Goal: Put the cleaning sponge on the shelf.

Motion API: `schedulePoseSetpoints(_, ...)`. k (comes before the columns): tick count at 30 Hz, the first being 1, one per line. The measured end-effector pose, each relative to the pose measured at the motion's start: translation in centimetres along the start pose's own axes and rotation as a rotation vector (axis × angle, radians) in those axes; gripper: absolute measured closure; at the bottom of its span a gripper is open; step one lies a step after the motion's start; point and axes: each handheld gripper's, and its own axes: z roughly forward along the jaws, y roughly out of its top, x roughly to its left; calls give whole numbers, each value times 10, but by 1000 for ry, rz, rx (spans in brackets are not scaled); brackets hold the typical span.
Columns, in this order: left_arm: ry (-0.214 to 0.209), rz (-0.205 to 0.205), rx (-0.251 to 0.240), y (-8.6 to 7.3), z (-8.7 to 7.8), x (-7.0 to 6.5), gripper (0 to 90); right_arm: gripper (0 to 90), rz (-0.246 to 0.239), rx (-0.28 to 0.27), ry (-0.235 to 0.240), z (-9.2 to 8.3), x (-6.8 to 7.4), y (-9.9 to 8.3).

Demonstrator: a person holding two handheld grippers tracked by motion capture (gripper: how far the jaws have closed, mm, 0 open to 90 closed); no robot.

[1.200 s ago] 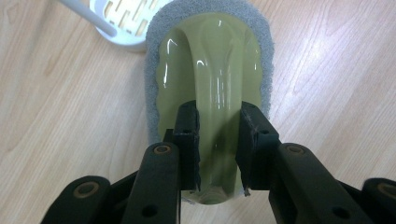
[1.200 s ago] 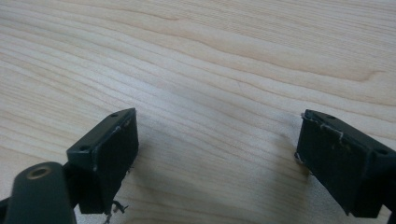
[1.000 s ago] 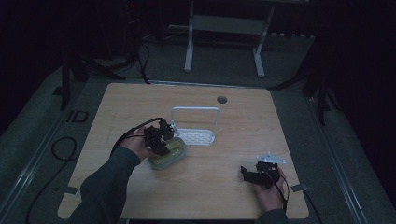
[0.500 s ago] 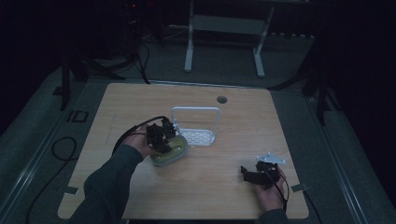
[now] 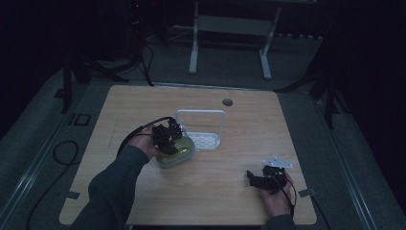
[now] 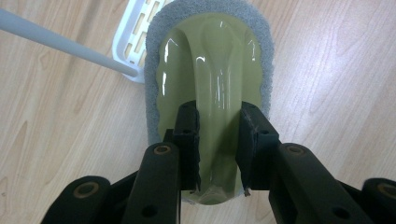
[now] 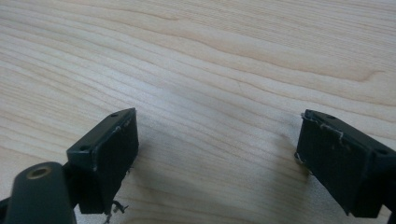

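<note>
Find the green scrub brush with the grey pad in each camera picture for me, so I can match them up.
High view: the scrub brush lies left of centre on the table, under the left gripper.
Left gripper view: it runs up the middle, its handle ridge clamped between the jaws.
Right gripper view: bare wood between open jaws; no brush.
Shared landmark: the white rack beside the brush.

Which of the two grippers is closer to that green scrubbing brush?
Left. The left gripper is clamped on the green brush, by its raised handle. The right gripper sits apart, open, over bare table near the front right corner.
</note>
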Motion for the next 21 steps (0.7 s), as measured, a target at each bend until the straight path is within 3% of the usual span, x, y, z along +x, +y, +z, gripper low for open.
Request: schedulePoseSetpoints(21,24,34,8,11,2,2,717,124,-2,-1,0,0,0,0)
